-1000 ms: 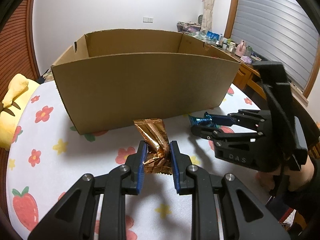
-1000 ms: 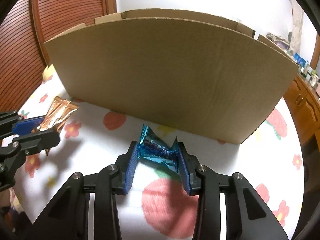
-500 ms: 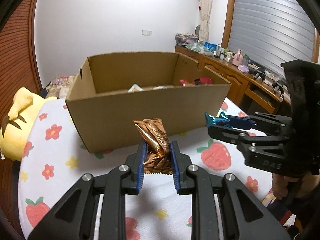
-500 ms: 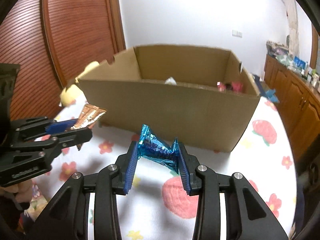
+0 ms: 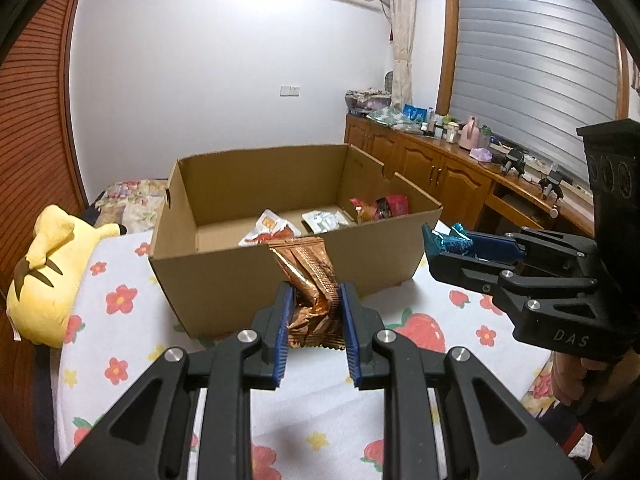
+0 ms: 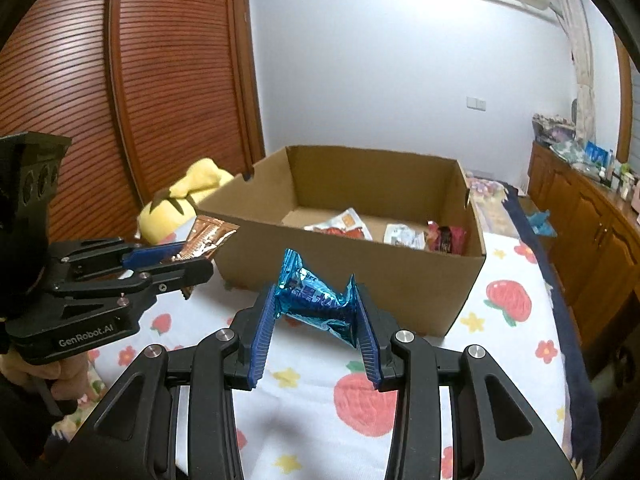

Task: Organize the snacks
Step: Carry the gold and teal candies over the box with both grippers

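The left gripper point(image 5: 314, 320) clamps its blue-padded jaws on a crumpled copper-coloured foil snack packet point(image 5: 310, 280), which stands up between the pads with its flat sealed top rising above them. Held clear of the cloth, the packet sits just in front of the near wall of the open brown cardboard box point(image 5: 240, 276).

The right gripper point(image 6: 316, 320) pinches a shiny blue foil snack wrapper point(image 6: 316, 296) by its middle — the twisted ends flare out past both pads. It too is in the air, short of the box's near wall. From the left wrist view, the right gripper point(image 5: 436, 248) shows at the right edge with the blue wrapper point(image 5: 454, 242) poking from its tip, and a hand point(image 5: 576, 376) grips its handle below. From the right wrist view, the left gripper point(image 6: 188, 260) appears at the left with the copper packet point(image 6: 206, 236) between its jaws.

Inside the box lie a few packets: a white-and-red pouch point(image 5: 272, 230), a white pouch point(image 5: 324, 220) and, in the right corner, what looks like a pink-and-dark wrapper point(image 5: 384, 206) — its print is too small to read.

The box rests on a white cloth printed with strawberries and flowers point(image 5: 424, 328). A yellow plush toy point(image 5: 48, 276) lies beside the box to its left. A wooden cabinet with cluttered top point(image 5: 436, 160) lines the far right wall.
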Available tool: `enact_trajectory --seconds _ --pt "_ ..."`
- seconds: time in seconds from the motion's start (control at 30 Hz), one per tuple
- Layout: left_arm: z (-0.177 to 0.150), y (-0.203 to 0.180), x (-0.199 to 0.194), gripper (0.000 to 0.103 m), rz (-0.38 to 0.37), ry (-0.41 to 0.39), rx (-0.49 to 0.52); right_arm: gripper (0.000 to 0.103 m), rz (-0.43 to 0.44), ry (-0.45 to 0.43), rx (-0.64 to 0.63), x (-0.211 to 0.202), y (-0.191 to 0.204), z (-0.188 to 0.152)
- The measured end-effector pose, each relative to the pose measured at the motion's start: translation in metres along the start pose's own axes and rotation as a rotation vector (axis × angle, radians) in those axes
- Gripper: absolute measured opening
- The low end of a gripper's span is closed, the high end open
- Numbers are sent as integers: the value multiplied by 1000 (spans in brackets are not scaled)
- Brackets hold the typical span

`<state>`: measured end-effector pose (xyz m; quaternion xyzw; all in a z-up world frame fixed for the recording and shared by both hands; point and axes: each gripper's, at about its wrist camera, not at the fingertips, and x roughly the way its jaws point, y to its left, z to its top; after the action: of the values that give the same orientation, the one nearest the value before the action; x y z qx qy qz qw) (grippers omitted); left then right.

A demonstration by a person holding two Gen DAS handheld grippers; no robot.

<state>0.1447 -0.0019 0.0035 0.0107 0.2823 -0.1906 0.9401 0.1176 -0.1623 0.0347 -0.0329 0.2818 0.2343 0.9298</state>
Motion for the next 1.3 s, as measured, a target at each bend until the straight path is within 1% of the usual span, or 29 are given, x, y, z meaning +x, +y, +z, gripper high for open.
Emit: enact_trajectory --seconds 0.3,0.43,0.87,1.03,1.3 --pt "24 -1 -1 22 16 -36 33 38 -6 -54 -18 -9 -1 24" --pt "29 6 13 22 31 -26 30 38 -8 -67 -27 -6 -1 32" --pt "43 28 56 22 62 24 15 38 -7 -54 -22 33 -14 48" --pt "49 36 69 22 72 39 24 38 13 -41 0 51 -21 51" --pt "53 42 87 26 79 59 24 38 19 -15 -4 77 -27 58"
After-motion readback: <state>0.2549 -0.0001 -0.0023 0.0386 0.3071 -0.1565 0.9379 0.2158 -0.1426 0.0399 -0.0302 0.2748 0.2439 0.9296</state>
